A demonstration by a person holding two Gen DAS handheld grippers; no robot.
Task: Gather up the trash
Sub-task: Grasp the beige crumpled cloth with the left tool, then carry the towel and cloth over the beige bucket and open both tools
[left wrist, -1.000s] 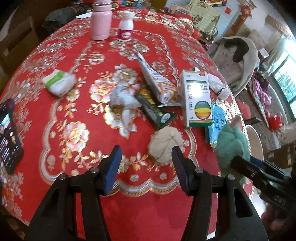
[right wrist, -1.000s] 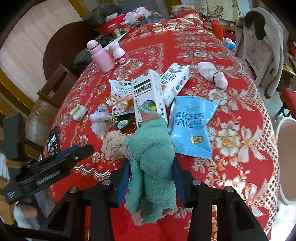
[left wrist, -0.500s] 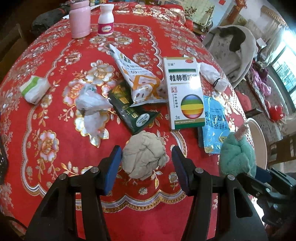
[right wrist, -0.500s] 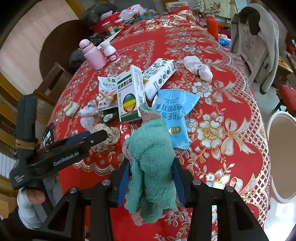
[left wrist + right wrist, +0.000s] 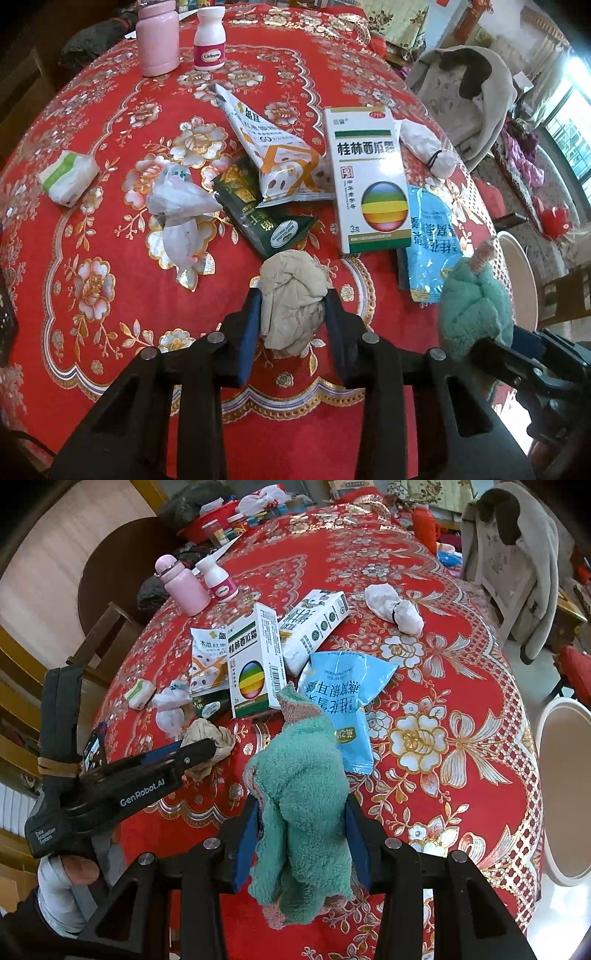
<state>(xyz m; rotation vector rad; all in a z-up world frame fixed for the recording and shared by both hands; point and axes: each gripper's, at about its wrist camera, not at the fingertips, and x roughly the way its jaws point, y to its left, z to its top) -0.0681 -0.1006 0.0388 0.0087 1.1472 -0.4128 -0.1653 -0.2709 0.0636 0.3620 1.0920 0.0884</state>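
Note:
My left gripper [image 5: 291, 314] is shut on a crumpled beige paper wad [image 5: 291, 295] at the near edge of the red floral table [image 5: 110, 314]; the wad also shows in the right wrist view [image 5: 208, 738]. My right gripper [image 5: 301, 830] is shut on a green fluffy cloth [image 5: 301, 794], held above the table edge to the right of the left gripper; the cloth shows in the left wrist view [image 5: 474, 310]. Other trash lies beyond: a dark green packet [image 5: 264, 218], white crumpled tissue [image 5: 177, 206], an orange-white pouch [image 5: 273, 155], a blue packet [image 5: 430, 236].
A white medicine box [image 5: 367, 177], a second carton [image 5: 314, 624], a tissue pack [image 5: 68, 177], a pink bottle [image 5: 157, 35] and a white pill bottle [image 5: 209, 37] stand farther back. A white bin rim [image 5: 565, 786] is off the table's right side. A phone [image 5: 94, 749] lies left.
My left gripper moved forward around the beige paper wad and closed on it. My right gripper stayed shut on the green cloth, shifting slightly.

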